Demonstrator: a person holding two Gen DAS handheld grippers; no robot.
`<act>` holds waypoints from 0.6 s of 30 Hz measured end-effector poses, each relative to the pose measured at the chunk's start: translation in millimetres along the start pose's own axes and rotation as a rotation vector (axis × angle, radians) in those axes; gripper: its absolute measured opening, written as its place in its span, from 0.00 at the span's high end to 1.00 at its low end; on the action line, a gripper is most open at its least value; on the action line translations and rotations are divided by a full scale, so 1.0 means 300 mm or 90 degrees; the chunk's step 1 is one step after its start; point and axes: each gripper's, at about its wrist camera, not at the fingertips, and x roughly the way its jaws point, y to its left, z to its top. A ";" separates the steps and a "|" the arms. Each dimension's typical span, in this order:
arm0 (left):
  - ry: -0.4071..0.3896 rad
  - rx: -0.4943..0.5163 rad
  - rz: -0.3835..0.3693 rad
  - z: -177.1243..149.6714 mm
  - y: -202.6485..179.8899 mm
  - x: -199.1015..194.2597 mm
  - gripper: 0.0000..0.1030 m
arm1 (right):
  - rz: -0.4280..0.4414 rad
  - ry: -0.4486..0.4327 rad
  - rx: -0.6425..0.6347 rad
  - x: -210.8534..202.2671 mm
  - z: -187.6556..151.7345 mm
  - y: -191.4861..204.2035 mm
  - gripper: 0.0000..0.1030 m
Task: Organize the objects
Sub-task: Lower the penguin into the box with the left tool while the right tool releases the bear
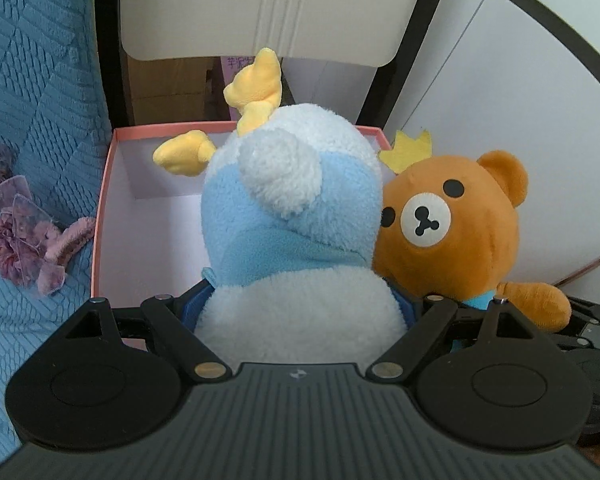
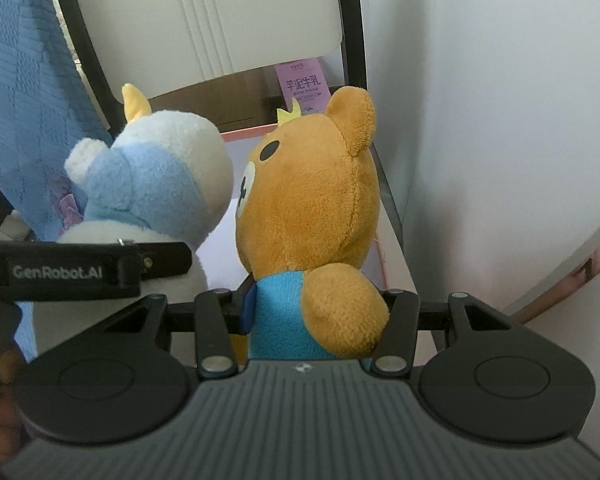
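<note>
Background: white-backed chair (image 1: 256, 8) with black frame (image 1: 404, 52). Blue quilted fabric (image 1: 36, 92) at left. Plain white wall (image 2: 500, 100) at right. Brown cardboard boxes (image 1: 168, 88) behind chair. Even, soft daylight.

Penguin plush (image 1: 300, 216) left of and touching bear plush (image 1: 452, 224); open box (image 1: 112, 184) behind them; fabric flower (image 1: 28, 240) left of box.

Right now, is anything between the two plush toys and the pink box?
Nothing visible. The left gripper holds the blue plush and the right gripper holds the bear, both over the open box, whose visible floor is bare.
</note>
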 end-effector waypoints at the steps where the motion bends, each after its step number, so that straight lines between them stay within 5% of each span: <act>1: 0.002 -0.001 -0.001 0.001 0.006 0.003 0.14 | 0.000 0.001 0.000 0.005 0.001 0.000 0.49; 6: -0.009 0.008 -0.013 0.002 0.019 -0.022 0.09 | -0.004 0.007 -0.004 -0.003 0.019 -0.030 0.42; 8: -0.024 0.002 -0.016 0.010 0.027 -0.046 0.09 | -0.010 0.003 0.000 -0.020 0.037 -0.028 0.26; 18: -0.089 -0.011 -0.037 -0.007 0.081 -0.271 0.09 | 0.020 -0.053 0.020 -0.190 0.061 0.051 0.25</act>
